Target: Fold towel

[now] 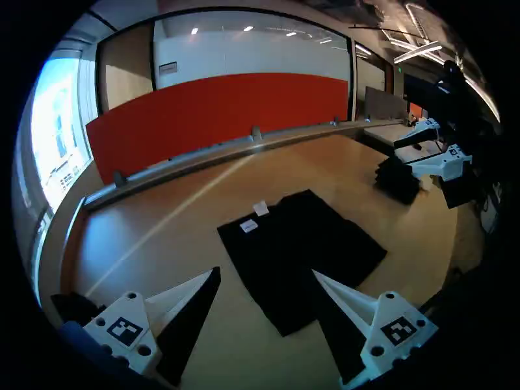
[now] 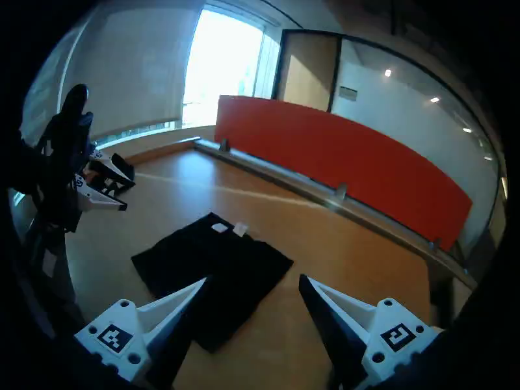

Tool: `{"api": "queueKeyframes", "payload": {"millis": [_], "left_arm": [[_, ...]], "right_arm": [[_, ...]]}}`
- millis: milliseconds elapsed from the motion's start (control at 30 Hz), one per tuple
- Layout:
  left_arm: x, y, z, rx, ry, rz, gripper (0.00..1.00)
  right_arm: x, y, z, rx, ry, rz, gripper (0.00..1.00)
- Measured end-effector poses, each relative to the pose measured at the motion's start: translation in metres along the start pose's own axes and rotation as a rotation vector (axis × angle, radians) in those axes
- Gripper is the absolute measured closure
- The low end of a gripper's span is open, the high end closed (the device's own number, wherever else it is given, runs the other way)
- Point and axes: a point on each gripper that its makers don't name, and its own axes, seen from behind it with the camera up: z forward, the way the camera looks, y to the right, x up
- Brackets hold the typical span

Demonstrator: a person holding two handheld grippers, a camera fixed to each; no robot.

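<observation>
Towel (image 1: pixel 305 257) flat, laid diagonally, tagged end farthest

Office, open-plan type. Long wood-top desk (image 1: pixel 162 227) with an orange-red divider screen (image 1: pixel 221 110) clamped on a metal rail (image 1: pixel 214 153) along its far edge. Behind the screen, a glass partition wall (image 1: pixel 260 52) with recessed spotlights showing through and a wood panel (image 2: pixel 309 68) beside it. Linear ceiling lights (image 1: pixel 419 51) at far right. Big bright window (image 2: pixel 224 65) on the left, buildings outside.
</observation>
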Motion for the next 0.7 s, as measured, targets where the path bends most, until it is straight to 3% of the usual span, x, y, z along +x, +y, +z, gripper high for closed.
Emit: {"api": "queueKeyframes", "payload": {"millis": [367,700], "left_arm": [[-0.072,0.017,0.038,-0.051,-0.142,0.011,0.07],[-0.117,0.035,0.056,-0.106,-0.236,0.013,0.07]], "right_arm": [[-0.063,-0.027,0.034,0.052,-0.105,-0.038,0.00],[-0.127,-0.044,0.054,0.080,-0.220,-0.013,0.00]]}}
